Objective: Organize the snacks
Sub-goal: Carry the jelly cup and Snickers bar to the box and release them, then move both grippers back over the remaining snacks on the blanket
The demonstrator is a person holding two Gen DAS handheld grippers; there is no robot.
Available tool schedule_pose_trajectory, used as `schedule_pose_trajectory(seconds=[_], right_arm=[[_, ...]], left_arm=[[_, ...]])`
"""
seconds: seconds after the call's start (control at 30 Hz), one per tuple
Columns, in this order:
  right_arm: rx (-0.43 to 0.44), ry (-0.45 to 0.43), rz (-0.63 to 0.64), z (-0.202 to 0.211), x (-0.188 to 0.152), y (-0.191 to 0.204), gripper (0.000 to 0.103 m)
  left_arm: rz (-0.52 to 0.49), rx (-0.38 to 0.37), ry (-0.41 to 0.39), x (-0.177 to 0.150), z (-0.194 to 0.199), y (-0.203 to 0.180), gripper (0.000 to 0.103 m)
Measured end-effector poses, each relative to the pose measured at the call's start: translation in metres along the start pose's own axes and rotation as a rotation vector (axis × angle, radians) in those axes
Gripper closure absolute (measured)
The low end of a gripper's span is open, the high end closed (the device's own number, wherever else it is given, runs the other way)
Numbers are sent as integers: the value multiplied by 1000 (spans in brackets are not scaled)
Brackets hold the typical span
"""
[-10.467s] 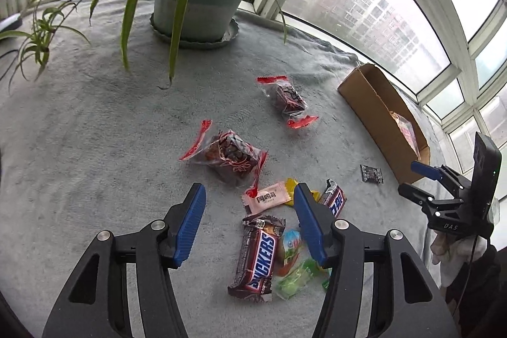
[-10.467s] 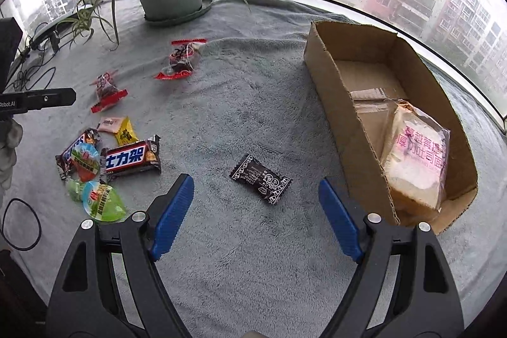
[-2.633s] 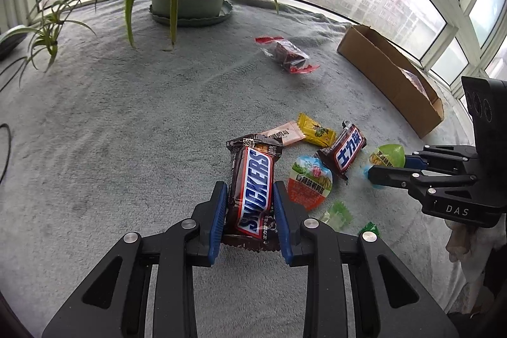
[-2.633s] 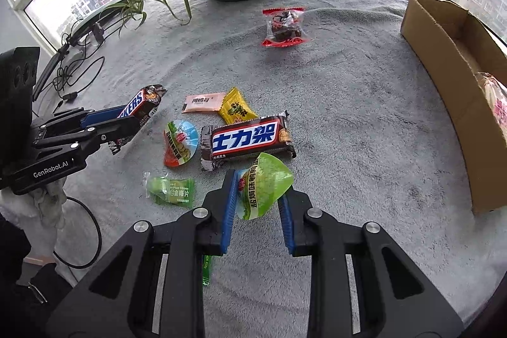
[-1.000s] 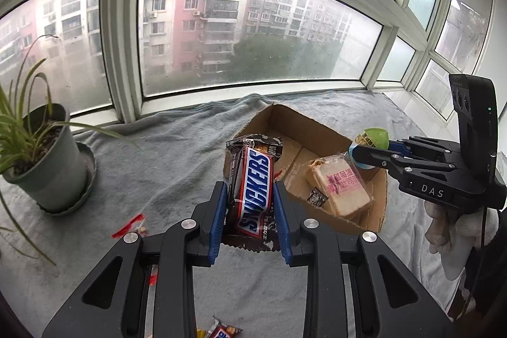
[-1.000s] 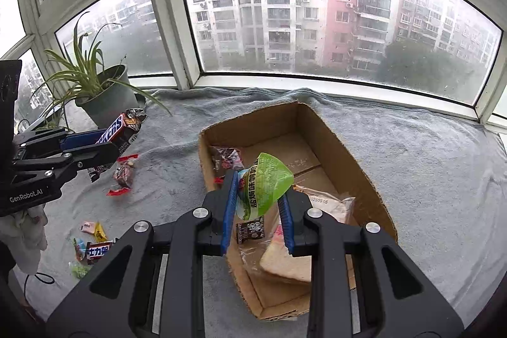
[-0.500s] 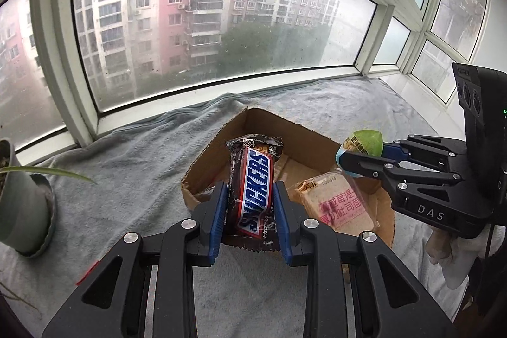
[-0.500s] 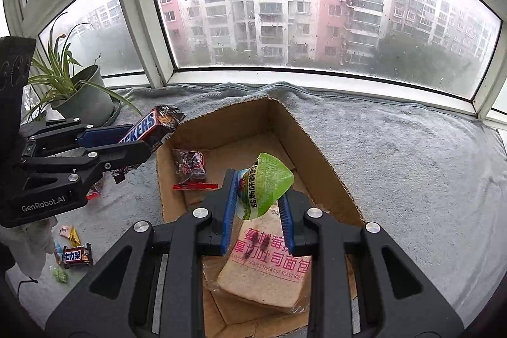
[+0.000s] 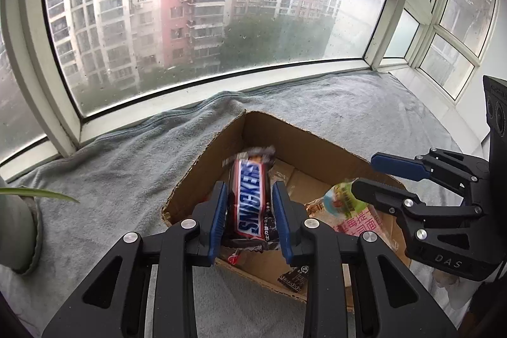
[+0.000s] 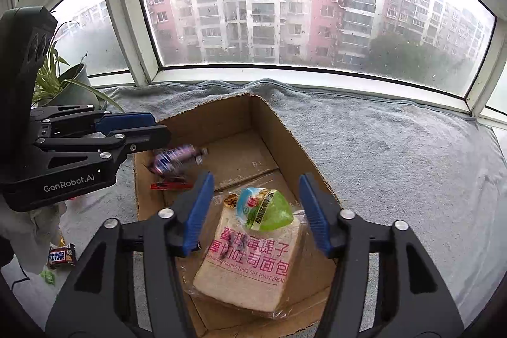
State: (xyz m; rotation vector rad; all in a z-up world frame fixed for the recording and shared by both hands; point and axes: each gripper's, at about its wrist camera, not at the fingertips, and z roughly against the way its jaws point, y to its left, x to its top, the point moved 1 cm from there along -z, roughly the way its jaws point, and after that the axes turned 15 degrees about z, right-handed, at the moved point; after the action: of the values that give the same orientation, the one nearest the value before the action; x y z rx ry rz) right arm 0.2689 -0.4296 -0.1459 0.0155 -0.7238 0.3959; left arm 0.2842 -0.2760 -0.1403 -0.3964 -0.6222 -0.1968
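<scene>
- Left wrist view: left tool (image 9: 250, 213) pinches the Snickers bar (image 9: 251, 201) by its long sides, bar standing up between the pads, right over the near corner of the cardboard box (image 9: 202, 167). My read: held above the box so it falls inside when let go.
- Same view: right tool (image 9: 372, 176) on the right, over the box, pads spread, nothing between them.
- Versus a second ago: box now sits directly under the bar; plant pot (image 9: 19, 230) pushed to the left edge.
- Right wrist view: right tool (image 10: 253, 211) has just been opening, pads wide apart. Green jelly cup (image 10: 266, 209) lies loose on the bread pack (image 10: 253, 258) inside the box, no pad touching it.
- Half a second ago that cup was clamped.
- Loose snacks remain on the grey blanket (image 10: 396, 154) at lower left.
</scene>
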Motion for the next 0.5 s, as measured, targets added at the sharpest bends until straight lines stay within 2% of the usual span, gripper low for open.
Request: schedule_pose_trajectory(seconds=[0.03,0.1,0.13,0.17,0.2,0.5], right_arm=[[1,3,0,0,-1,0,36],[-6,9,2,0,-2,-1,32],[-12,8,3,0,-2,-1,30],[-18,5,1,1,-3,-2,22],[-23,1,-1,3,-3,-2,20],[-33,0,2,15,-1,3,20]], left_arm=[[-3,2,-1,0,-1,-1,74],[0,7,-1,2,-2,-2,62],[4,8,-3,3,-2,-2,49],[7,8,-6,3,-2,-2,47],[10,6,-9,4,-1,-2,47],[15,10,-23,5,11,-1,46]])
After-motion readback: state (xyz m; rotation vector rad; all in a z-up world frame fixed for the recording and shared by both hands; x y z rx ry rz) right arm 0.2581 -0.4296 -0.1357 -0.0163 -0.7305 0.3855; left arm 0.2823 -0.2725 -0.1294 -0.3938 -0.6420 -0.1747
